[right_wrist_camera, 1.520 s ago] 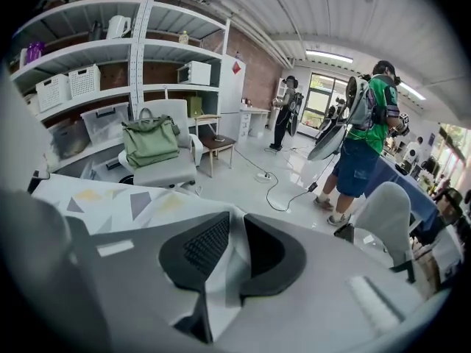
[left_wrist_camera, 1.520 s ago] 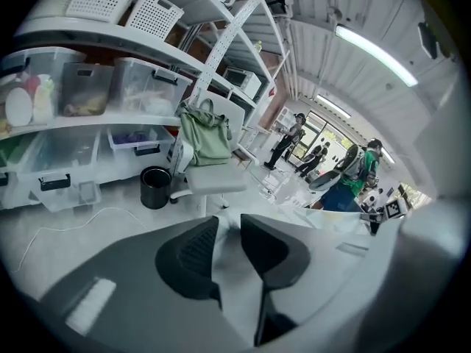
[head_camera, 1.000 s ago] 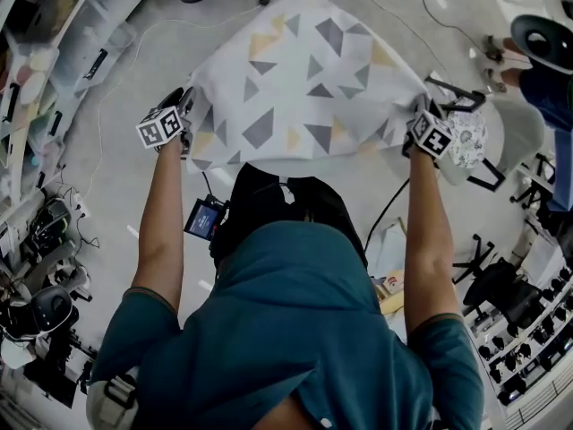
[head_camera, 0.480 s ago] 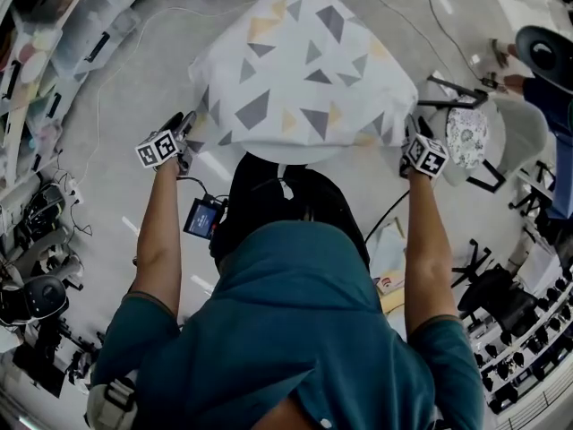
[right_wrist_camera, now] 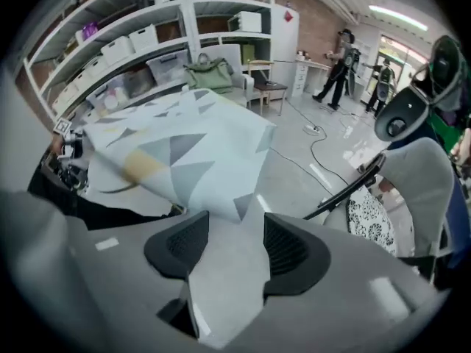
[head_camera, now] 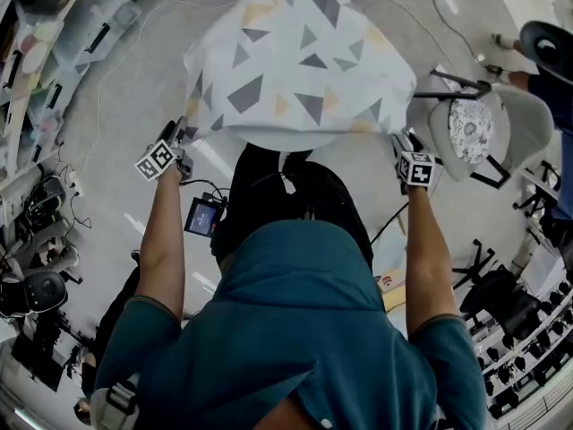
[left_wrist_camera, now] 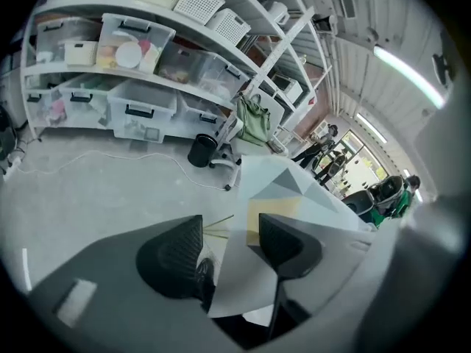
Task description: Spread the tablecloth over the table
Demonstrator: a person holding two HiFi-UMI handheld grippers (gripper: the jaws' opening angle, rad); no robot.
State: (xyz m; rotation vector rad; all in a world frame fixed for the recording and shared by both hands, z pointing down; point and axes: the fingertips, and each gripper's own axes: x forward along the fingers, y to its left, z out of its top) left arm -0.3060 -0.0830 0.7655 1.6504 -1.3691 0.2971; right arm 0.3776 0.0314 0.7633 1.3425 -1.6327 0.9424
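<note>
Left gripper (head_camera: 182,135) and right gripper (head_camera: 399,141) fingers have just been opening wide, tablecloth (head_camera: 300,61) corners loose between them; a chair (head_camera: 501,128) stands just beside the covered bench's right edge.

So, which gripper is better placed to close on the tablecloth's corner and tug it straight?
Probably the right gripper: both have just been opening, but the tablecloth fills the gap between its jaws. In the left gripper the cloth hugs one pad only.
</note>
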